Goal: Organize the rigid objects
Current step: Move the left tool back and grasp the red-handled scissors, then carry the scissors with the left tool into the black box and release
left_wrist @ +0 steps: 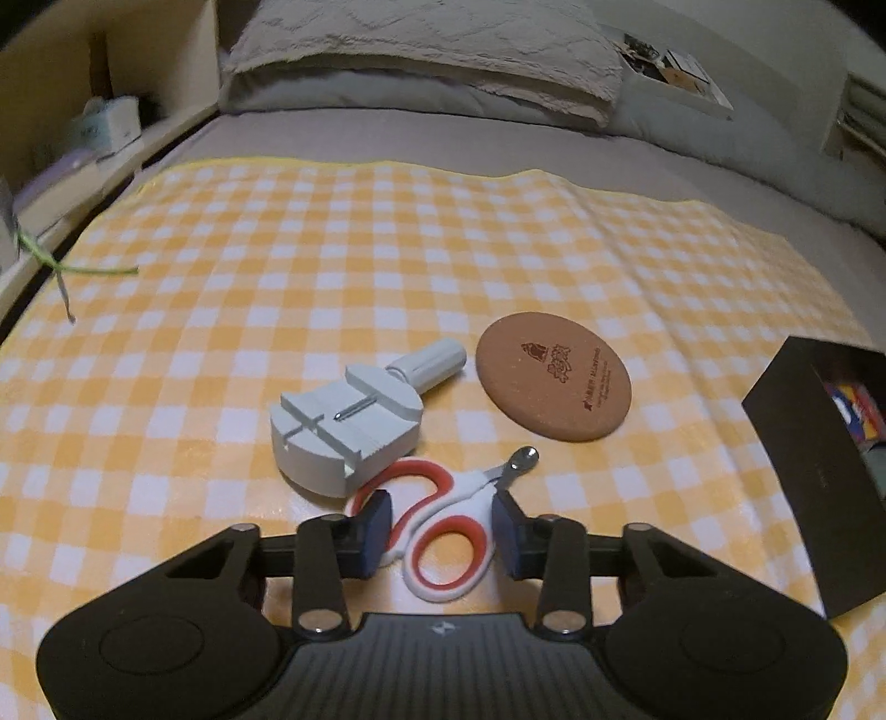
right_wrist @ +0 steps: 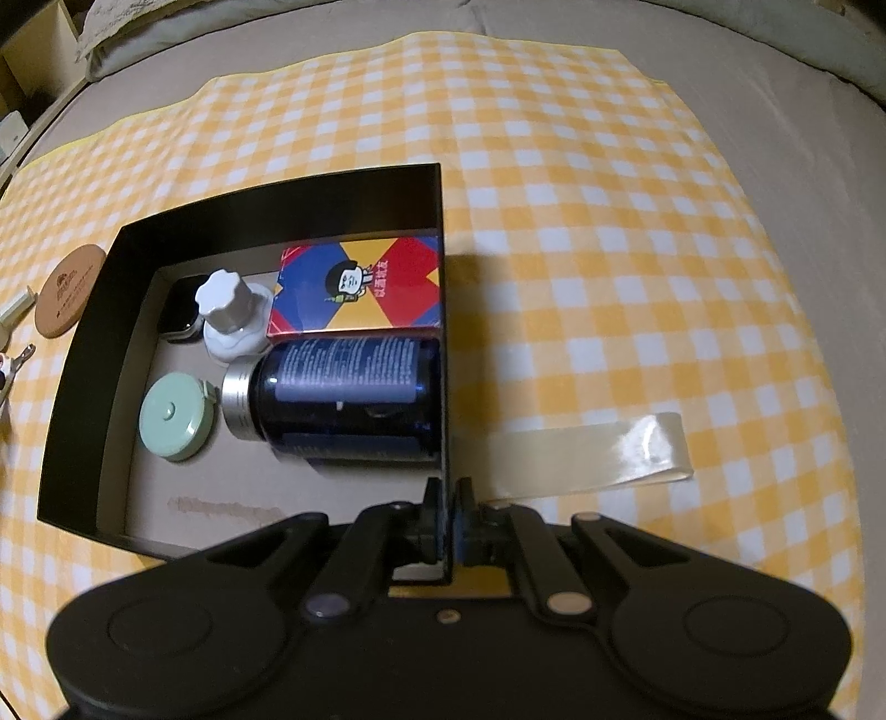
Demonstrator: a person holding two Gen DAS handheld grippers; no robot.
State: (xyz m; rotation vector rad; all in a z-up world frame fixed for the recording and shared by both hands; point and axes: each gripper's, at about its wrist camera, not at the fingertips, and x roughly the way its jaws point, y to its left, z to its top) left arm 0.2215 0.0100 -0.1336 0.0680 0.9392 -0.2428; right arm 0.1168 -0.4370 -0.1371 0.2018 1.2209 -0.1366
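My left gripper point(left_wrist: 440, 526) is open, its fingers on either side of the red-and-white scissors point(left_wrist: 443, 515) lying on the yellow checked cloth point(left_wrist: 277, 277). A grey watch-link tool point(left_wrist: 354, 421) lies just behind the scissors, and a round cork coaster point(left_wrist: 554, 382) is to their right. My right gripper point(right_wrist: 448, 515) is shut on the right wall of the black box point(right_wrist: 443, 332). The box holds a blue bottle point(right_wrist: 343, 393), a colourful card pack point(right_wrist: 360, 288), a white knob jar point(right_wrist: 230, 315), a green tape measure point(right_wrist: 171, 415) and a dark watch point(right_wrist: 180, 315).
The black box also shows at the right edge of the left wrist view point(left_wrist: 808, 471). A clear plastic strip point(right_wrist: 598, 448) lies on the cloth right of the box. Pillows point(left_wrist: 421, 50) and a bedside shelf point(left_wrist: 83, 138) lie beyond the cloth.
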